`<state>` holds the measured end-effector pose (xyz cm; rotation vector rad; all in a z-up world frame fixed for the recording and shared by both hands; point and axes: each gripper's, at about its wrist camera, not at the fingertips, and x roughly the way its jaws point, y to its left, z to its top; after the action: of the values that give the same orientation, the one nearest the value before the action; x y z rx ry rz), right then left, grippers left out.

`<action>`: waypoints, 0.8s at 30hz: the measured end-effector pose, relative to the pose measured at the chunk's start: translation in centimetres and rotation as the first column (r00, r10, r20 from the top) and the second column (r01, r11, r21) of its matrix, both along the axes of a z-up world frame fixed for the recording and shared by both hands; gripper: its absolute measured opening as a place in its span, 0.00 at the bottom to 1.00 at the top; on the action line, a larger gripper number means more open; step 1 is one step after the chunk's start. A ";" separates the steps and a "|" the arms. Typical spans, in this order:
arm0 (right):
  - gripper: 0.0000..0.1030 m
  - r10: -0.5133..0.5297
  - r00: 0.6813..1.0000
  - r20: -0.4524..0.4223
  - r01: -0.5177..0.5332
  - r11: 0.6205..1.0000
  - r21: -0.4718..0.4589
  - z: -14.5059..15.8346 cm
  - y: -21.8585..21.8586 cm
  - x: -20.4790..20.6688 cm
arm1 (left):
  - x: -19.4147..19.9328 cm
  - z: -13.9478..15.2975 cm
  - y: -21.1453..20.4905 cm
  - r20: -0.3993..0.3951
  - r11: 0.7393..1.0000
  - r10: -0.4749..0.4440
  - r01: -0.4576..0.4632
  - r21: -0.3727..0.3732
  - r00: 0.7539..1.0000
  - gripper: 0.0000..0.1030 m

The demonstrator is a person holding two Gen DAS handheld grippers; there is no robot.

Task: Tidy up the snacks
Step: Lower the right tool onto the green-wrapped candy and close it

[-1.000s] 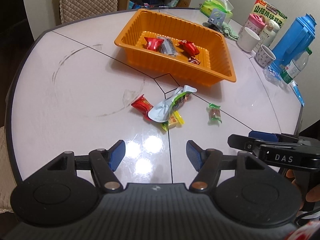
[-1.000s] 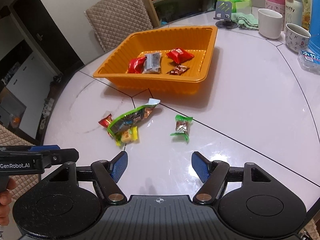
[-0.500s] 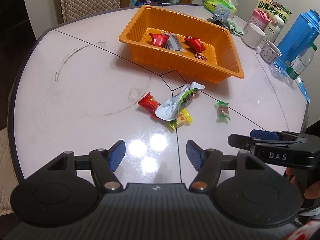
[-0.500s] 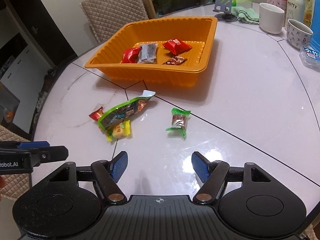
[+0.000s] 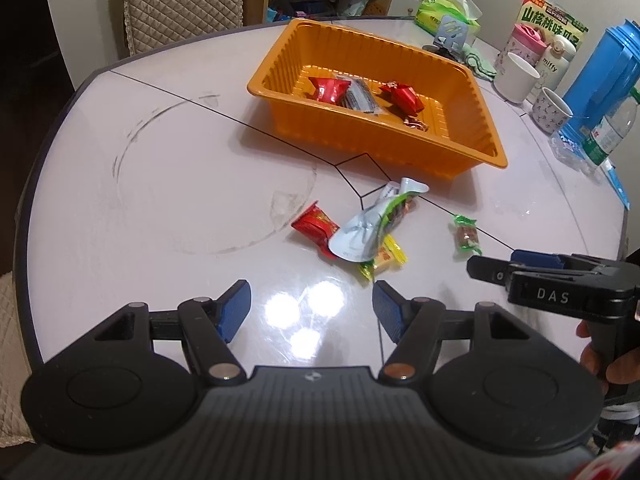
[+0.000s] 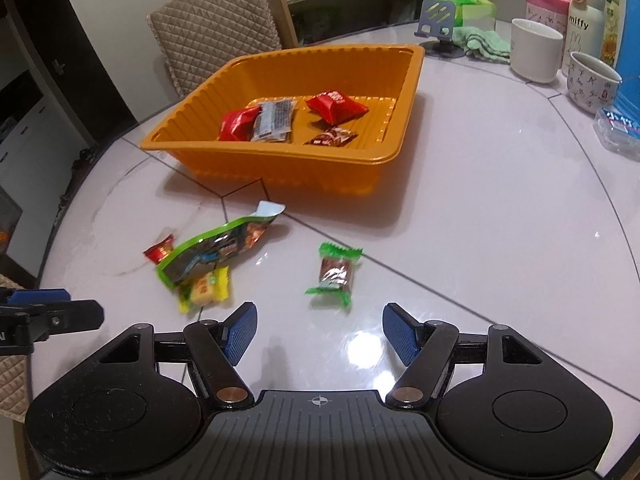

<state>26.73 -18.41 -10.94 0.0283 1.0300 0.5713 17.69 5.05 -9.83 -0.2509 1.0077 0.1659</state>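
An orange tray [image 5: 472, 148] [image 6: 396, 92] on the white table holds two red packets, a grey packet and a small brown candy. In front of it lie a red packet [image 5: 314, 226] [image 6: 160, 249], a long green pouch [image 5: 372, 222] [image 6: 220, 248], a yellow candy [image 5: 384, 258] [image 6: 206, 290] and a green-ended candy [image 5: 466, 236] [image 6: 336, 274]. My left gripper [image 5: 311, 311] is open and empty, just short of the pile. My right gripper [image 6: 319, 333] is open and empty, just short of the green-ended candy; it also shows at the right of the left wrist view [image 5: 496, 266].
At the back right stand white mugs [image 6: 536, 54], a patterned cup [image 6: 592, 80], a blue jug [image 5: 604, 76], a water bottle [image 5: 612, 128], a tissue box [image 6: 472, 6], a green cloth [image 6: 480, 42] and a phone stand [image 6: 438, 18]. A quilted chair [image 6: 218, 36] stands behind the table.
Both grippers have moved forward toward the loose snacks, which now lie closer to the fingertips. Both stay open. No snack has moved.
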 end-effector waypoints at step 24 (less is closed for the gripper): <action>0.29 0.028 0.996 0.079 -0.021 0.996 -0.084 -2.3 2.5 2.0 | 1.8 -0.7 1.1 0.018 1.000 -0.014 0.014 0.013 1.000 0.62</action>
<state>28.69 -15.92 -13.21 -0.0805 0.9762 0.5472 19.48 6.14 -10.57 -0.2336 0.9896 0.1569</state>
